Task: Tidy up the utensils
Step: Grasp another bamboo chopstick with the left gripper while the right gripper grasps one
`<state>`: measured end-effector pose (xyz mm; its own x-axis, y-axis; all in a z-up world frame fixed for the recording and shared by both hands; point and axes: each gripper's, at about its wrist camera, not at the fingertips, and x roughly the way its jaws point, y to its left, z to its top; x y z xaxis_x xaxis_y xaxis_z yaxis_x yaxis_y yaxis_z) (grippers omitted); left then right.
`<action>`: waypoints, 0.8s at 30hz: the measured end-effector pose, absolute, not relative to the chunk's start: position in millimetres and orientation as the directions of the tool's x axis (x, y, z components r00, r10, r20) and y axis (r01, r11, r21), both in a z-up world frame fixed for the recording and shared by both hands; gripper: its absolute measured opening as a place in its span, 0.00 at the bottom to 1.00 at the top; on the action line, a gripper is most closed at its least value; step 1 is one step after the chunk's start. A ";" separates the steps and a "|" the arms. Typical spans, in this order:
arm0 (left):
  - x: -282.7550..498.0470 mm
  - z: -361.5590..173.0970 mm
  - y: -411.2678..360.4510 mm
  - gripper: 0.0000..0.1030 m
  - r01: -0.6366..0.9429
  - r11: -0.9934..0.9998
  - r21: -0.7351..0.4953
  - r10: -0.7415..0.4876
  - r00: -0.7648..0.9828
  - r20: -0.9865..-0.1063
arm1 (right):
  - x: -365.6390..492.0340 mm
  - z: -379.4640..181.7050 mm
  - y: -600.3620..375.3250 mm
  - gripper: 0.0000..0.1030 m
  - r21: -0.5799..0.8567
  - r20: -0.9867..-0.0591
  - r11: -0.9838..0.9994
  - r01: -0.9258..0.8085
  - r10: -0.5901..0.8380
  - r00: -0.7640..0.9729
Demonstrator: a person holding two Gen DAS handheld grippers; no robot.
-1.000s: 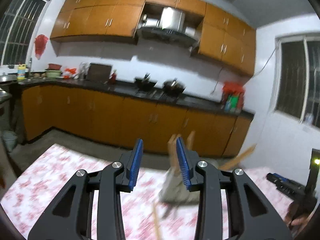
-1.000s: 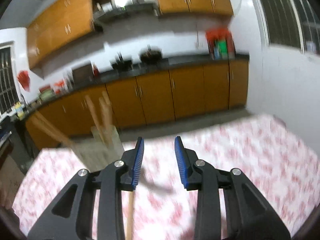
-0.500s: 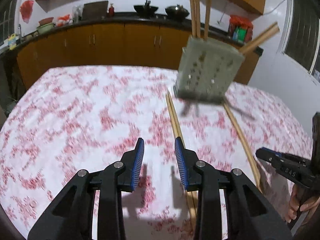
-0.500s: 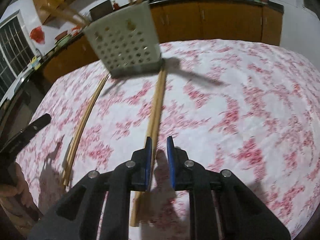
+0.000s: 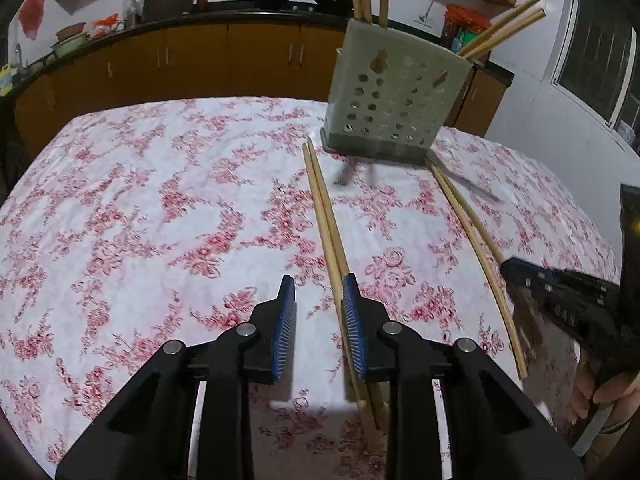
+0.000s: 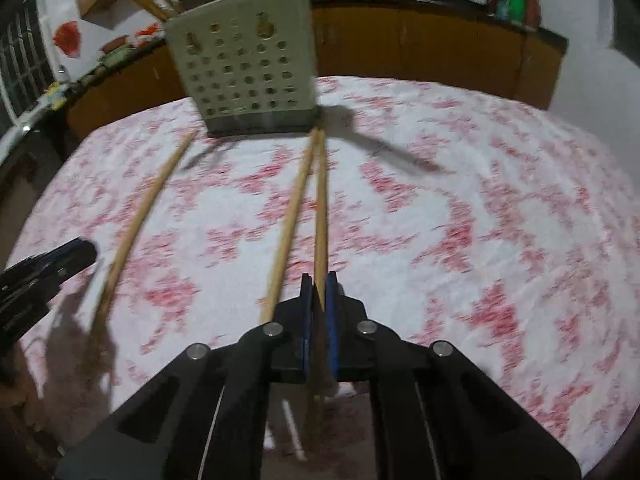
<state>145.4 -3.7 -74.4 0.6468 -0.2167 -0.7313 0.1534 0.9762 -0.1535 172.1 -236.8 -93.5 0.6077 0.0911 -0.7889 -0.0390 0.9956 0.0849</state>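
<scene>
Now that both hands have dropped to the tabletop point(image 5: 120, 200), your right gripper point(image 6: 319, 280) has closed to pinch one chopstick point(image 6: 320, 208), while your left gripper point(image 5: 318, 300), narrowing but still spread, straddles another pair point(image 5: 326, 216) before the holder point(image 5: 394, 96).

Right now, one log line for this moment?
right gripper: shut on one tan wooden chopstick | left gripper: jaws just closing, second chopstick pair inside, against one pad, ungripped
</scene>
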 end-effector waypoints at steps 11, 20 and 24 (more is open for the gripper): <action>145.8 -85.1 -13.5 0.19 0.179 0.975 -0.134 -0.217 0.611 -0.762 | 177.2 -95.7 -261.0 0.08 0.086 -0.788 0.996 0.017 0.057 0.613; 147.5 -87.8 -21.8 0.16 0.186 0.980 -0.069 -0.170 0.610 -0.774 | 174.1 -95.5 -259.6 0.11 0.067 -0.787 0.998 0.015 0.044 0.615; 151.8 -88.4 -18.4 0.08 0.168 0.983 -0.076 -0.164 0.610 -0.775 | 171.9 -96.4 -251.4 0.12 0.084 -0.783 0.996 -0.020 0.078 0.617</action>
